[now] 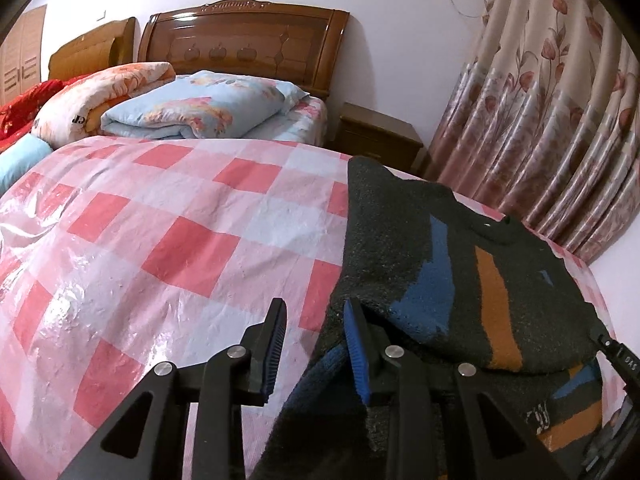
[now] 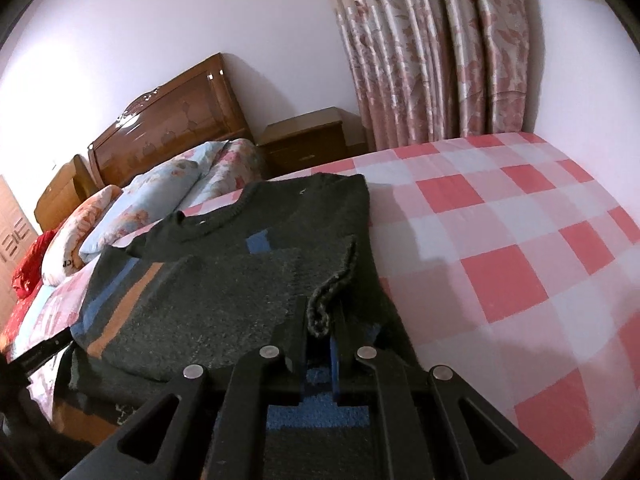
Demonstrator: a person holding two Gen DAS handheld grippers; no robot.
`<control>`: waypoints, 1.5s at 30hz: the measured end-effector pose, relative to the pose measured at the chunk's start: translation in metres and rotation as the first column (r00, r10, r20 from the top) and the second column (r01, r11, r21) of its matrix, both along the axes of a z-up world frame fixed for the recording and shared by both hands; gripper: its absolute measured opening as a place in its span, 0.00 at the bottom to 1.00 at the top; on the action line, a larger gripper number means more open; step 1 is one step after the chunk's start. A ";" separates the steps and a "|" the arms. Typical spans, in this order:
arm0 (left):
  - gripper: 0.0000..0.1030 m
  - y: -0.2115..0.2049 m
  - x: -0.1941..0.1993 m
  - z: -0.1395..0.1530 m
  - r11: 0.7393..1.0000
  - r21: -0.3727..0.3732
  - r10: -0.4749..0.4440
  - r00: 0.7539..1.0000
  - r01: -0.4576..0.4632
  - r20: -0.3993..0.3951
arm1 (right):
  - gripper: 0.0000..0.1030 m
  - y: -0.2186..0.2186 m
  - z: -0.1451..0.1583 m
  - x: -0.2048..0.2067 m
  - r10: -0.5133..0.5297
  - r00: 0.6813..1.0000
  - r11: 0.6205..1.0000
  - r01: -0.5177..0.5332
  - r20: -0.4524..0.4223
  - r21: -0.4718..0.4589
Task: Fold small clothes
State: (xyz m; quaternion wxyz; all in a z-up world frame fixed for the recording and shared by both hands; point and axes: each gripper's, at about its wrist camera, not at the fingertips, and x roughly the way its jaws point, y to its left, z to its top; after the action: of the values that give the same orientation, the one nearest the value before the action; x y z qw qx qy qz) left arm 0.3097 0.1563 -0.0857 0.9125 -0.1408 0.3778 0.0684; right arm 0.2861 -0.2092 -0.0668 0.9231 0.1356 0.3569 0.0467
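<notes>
A dark knitted sweater point(image 1: 460, 248) with blue and orange blocks lies partly folded on the pink checked bed cover point(image 1: 180, 248). My left gripper point(image 1: 315, 308) stands at the sweater's left edge with its jaws apart. The knit is draped over the outside of the right finger point(image 1: 358, 352), and only bed cover and a loose edge show in the gap. In the right wrist view the sweater point(image 2: 220, 280) has a sleeve laid across its body. My right gripper point(image 2: 320, 312) is shut on the curled sleeve cuff point(image 2: 334, 276), which sticks up between its pads.
Folded floral quilts point(image 1: 192, 108) lie against a wooden headboard point(image 1: 244, 40) at the far end of the bed. A wooden nightstand point(image 2: 308, 140) stands beside it, and a floral curtain point(image 2: 436, 52) hangs past the bed's far side. Bed cover point(image 2: 500, 240) stretches to the sweater's right.
</notes>
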 end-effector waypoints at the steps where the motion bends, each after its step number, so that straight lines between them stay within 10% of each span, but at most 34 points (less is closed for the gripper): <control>1: 0.29 0.000 0.000 0.000 1.000 0.001 0.001 1.000 -0.001 0.000 | 0.65 0.004 0.005 -0.007 -0.037 0.999 0.998 0.038 0.020 -0.041; 2: 0.29 0.000 0.000 0.000 1.000 0.000 0.001 1.000 -0.001 0.000 | 1.00 0.008 0.013 -0.014 -0.055 0.997 0.995 0.060 0.059 -0.082; 7: 0.29 -0.001 -0.001 0.000 1.000 -0.002 0.001 1.000 -0.001 0.001 | 1.00 0.059 0.040 -0.028 0.134 0.975 0.962 -0.084 0.179 -0.259; 13: 0.30 -0.001 -0.003 0.001 1.000 0.000 -0.002 1.000 0.002 0.011 | 1.00 0.078 -0.006 0.006 0.193 0.979 0.938 -0.206 -0.072 -0.279; 20: 0.29 0.004 0.016 0.036 0.991 -0.103 -0.074 0.991 0.086 0.115 | 1.00 0.064 -0.006 0.005 0.167 0.984 0.951 -0.179 -0.069 -0.250; 29: 0.35 0.002 0.120 -0.003 0.984 -0.159 -0.093 0.988 0.073 -0.120 | 1.00 0.067 -0.005 0.006 0.169 0.983 0.952 -0.181 -0.069 -0.245; 45: 0.32 0.024 0.177 0.012 0.999 0.025 0.043 0.990 -0.040 -0.135 | 1.00 0.063 -0.005 0.008 0.184 0.981 0.959 -0.194 -0.067 -0.206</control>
State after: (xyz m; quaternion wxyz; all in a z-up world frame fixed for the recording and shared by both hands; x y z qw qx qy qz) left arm 0.4872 0.1799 -0.0734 0.8846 -0.1336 0.4351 0.1010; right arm 0.2940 -0.1465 -0.0718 0.9148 0.0027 0.3930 0.0932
